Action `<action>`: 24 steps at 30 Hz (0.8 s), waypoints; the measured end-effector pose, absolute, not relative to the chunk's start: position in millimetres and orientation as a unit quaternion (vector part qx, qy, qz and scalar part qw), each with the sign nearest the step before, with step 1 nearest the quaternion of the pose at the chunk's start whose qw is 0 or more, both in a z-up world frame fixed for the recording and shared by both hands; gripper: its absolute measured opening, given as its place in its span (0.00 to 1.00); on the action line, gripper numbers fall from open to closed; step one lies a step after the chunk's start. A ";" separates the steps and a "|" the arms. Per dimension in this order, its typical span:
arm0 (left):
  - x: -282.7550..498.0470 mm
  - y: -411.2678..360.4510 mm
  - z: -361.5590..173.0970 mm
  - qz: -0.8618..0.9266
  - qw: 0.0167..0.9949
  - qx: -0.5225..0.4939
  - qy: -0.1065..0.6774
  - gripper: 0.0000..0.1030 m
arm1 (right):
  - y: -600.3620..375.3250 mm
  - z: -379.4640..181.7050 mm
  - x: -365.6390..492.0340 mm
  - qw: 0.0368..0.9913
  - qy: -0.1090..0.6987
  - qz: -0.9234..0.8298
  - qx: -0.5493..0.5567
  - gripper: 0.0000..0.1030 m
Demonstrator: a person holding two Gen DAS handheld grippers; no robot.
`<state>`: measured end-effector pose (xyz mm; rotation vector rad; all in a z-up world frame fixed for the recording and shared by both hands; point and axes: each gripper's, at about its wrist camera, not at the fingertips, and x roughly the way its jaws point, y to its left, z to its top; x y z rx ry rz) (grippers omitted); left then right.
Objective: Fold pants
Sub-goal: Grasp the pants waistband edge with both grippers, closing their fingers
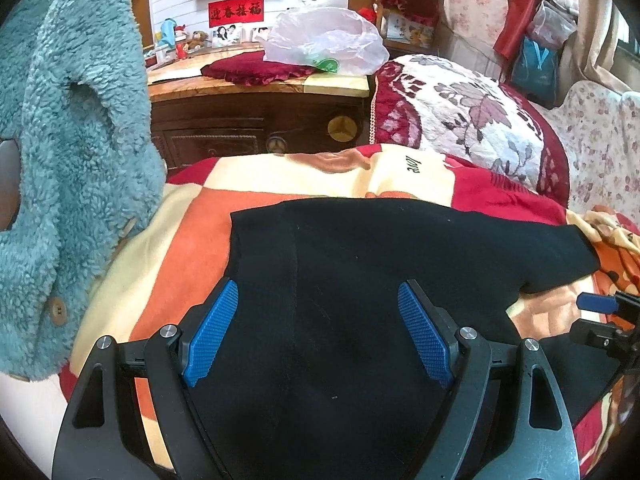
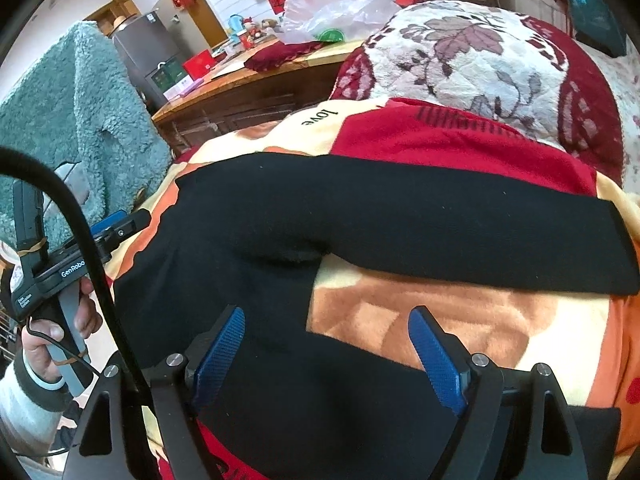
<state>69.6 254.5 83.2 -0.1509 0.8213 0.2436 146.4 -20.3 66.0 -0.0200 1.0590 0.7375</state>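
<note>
- Black pants (image 2: 400, 216) lie spread on a bed under a blanket (image 2: 420, 320) patterned in orange, cream and red; everything below is placed relative to the pants.
- Seen from the right wrist, one leg runs across the blanket toward the right, while the other leg comes down toward the camera, leaving a wedge of bare blanket between them.
- The left tongs (image 1: 318, 332) stand released, their blue pads (image 1: 212, 336) wide apart above the black cloth and pressing on nothing.
- The right tongs (image 2: 330, 356) are also released, jaws wide, the left pad over the near leg and the right pad over the blanket just beside it; no cloth is pinched.
- A hand (image 2: 52, 344) in a pale sleeve grips the handle of the left tongs, off the left edge of the pants in the right wrist view.
- A teal fleece jacket (image 1: 68, 140) with a brown button hangs to the left of the pants.
- Beyond the pants, a rolled floral quilt (image 1: 468, 120) in white and dark red rests at the far end of the bed.
- Farther back behind the pants, a dark wooden table (image 1: 256, 120) carries a translucent plastic bag (image 1: 324, 40) on a red cushion.
</note>
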 end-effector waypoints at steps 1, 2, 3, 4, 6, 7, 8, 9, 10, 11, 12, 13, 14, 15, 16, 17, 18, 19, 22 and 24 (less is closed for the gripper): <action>70.5 255.3 82.8 0.117 0.907 -0.074 0.398 0.81 | -18.7 66.6 147.0 0.798 0.493 0.347 -0.012 0.81; 71.7 256.6 82.4 0.115 0.907 -0.074 0.398 0.81 | -17.4 66.8 147.8 0.796 0.493 0.350 -0.015 0.79; 72.8 257.5 82.0 0.114 0.907 -0.074 0.398 0.81 | -14.9 66.7 149.3 0.792 0.494 0.358 -0.018 0.73; 73.9 258.7 81.5 0.112 0.908 -0.073 0.398 0.81 | -13.2 66.0 150.6 0.789 0.495 0.363 -0.021 0.70; 78.4 261.8 80.6 0.104 0.908 -0.067 0.399 0.81 | -9.3 64.1 155.0 0.785 0.498 0.369 -0.032 0.68; 80.2 264.0 81.0 0.100 0.909 -0.064 0.399 0.81 | -8.3 63.7 157.6 0.784 0.497 0.370 -0.036 0.68; 82.5 266.5 81.4 0.094 0.910 -0.061 0.399 0.81 | -7.3 63.5 161.4 0.783 0.497 0.372 -0.041 0.68; 85.7 271.1 82.3 0.087 0.911 -0.057 0.398 0.81 | -7.3 63.3 163.6 0.783 0.497 0.373 -0.043 0.68; 87.9 274.2 82.8 0.083 0.912 -0.055 0.398 0.81 | -6.9 63.7 168.3 0.782 0.495 0.376 -0.045 0.68; 90.8 278.4 83.1 0.078 0.912 -0.054 0.398 0.81 | -6.5 64.5 172.4 0.780 0.494 0.382 -0.044 0.68; 95.4 284.8 82.9 0.071 0.912 -0.054 0.400 0.81 | -5.6 65.7 179.2 0.774 0.493 0.395 -0.040 0.68; 98.2 289.1 82.8 0.066 0.912 -0.055 0.400 0.81 | -5.2 66.6 182.9 0.773 0.491 0.399 -0.042 0.68; 102.5 295.1 82.5 0.056 0.913 -0.057 0.401 0.81 | -4.0 67.8 186.8 0.773 0.488 0.401 -0.047 0.68; 105.6 299.7 81.9 0.046 0.912 -0.059 0.402 0.81 | -1.3 69.4 192.3 0.774 0.484 0.405 -0.057 0.68; 108.5 303.0 80.9 0.038 0.912 -0.059 0.404 0.81 | 0.9 70.3 196.2 0.773 0.480 0.410 -0.065 0.68; 112.1 306.4 79.6 0.029 0.911 -0.056 0.407 0.81 | 3.8 71.4 200.0 0.772 0.477 0.415 -0.074 0.68; 116.1 309.3 77.8 0.021 0.910 -0.050 0.410 0.81 | 7.5 72.6 205.6 0.769 0.472 0.421 -0.087 0.68; 121.2 312.0 75.5 0.016 0.908 -0.040 0.416 0.81 | 10.3 72.8 210.3 0.768 0.470 0.425 -0.095 0.68; 133.8 320.2 68.0 -0.008 0.900 -0.036 0.434 0.81 | 17.7 71.6 228.4 0.759 0.469 0.438 -0.111 0.68; 141.1 326.5 63.6 -0.025 0.896 -0.048 0.442 0.81 | 21.0 69.9 240.9 0.751 0.469 0.450 -0.119 0.70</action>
